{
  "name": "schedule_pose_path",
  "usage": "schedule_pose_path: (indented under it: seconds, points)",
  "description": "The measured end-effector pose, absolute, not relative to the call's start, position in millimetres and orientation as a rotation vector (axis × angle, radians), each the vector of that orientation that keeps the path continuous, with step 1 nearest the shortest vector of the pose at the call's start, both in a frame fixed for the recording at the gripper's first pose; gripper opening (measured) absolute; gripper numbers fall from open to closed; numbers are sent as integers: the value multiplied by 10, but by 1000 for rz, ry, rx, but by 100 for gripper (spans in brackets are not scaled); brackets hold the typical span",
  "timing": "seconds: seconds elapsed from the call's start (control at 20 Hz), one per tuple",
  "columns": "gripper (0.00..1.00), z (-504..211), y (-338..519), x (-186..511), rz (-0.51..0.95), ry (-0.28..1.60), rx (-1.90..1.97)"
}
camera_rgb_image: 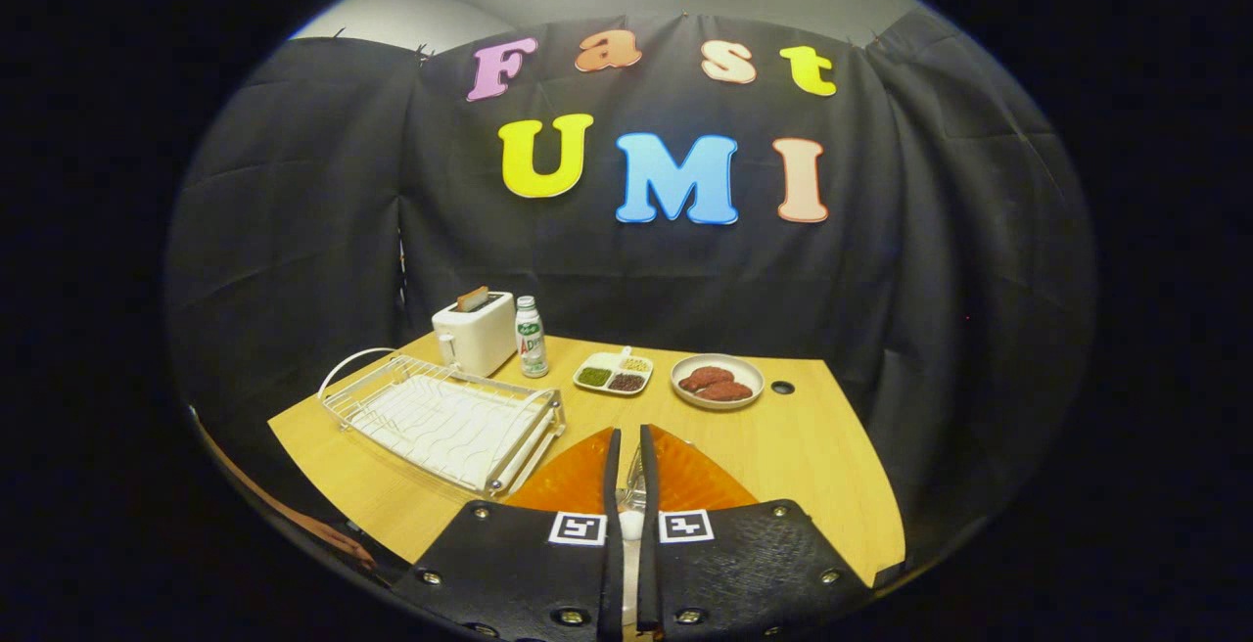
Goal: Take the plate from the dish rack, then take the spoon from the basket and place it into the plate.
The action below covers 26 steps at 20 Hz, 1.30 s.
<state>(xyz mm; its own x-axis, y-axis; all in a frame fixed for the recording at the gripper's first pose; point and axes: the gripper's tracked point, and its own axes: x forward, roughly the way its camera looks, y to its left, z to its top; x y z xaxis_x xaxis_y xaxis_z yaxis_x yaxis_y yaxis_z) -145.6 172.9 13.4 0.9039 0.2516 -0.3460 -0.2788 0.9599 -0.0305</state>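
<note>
Now jaws nearly together, clamped on spoon above orange plate

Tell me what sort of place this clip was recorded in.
Probably a staged kitchen tabletop in a cloth-walled booth: a light wooden table carries a white wire dish rack, a white toaster and a white bowl of red patties. The gripper holds a metal spoon over an orange plate.

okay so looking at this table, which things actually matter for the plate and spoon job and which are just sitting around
Job:
orange plate, under the fingers
spoon, pinched between the near-shut fingers of the gripper
dish rack, left of the plate

Lying about:
toaster
bottle
divided dish
bowl of reddish food
</note>
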Motion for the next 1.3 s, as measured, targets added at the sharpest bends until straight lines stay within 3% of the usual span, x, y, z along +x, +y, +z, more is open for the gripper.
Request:
schedule_pose_path:
  seconds: [0.3, 1.15, 1.3]
  points:
    - [5, -351, 2043, -1619, 369, 477, -133]
    - [5, -891, 2457, -1523, 521, 611, -211]
    - [11, -938, 2462, -1507, 525, 621, -213]
